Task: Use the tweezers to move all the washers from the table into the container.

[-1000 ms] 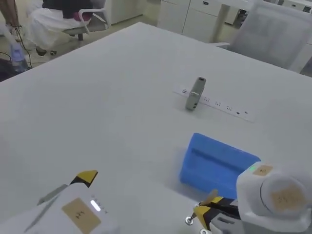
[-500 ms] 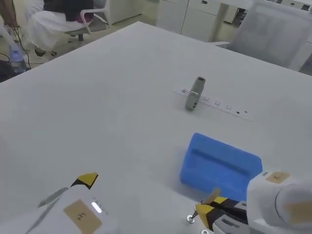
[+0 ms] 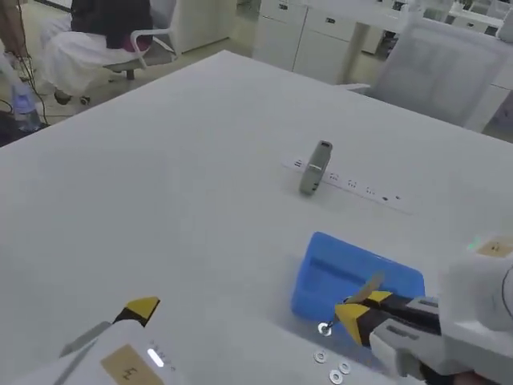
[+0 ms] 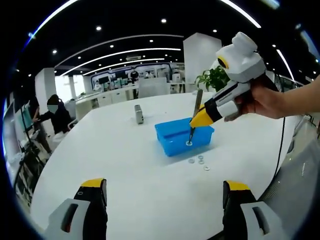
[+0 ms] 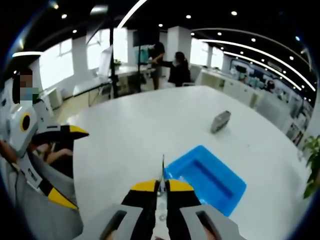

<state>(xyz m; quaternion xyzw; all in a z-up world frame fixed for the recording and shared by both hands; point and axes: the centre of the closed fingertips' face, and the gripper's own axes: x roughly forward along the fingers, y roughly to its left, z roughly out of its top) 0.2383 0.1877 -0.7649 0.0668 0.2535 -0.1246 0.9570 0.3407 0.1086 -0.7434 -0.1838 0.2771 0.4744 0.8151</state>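
Washers (image 3: 320,357): 3 lie on the desk (image 3: 160,200) just in front of the blue container (image 3: 357,273), and 1 more sits at the tip of the tweezers (image 4: 198,104), at the container's near edge. The right hand-held gripper (image 5: 162,186), jaws closed on the tweezers, slants down toward the container, gripped by a hand (image 4: 260,102) with the forearm about level. The left hand-held gripper (image 4: 162,186) is spread wide with nothing in it, well short of the container
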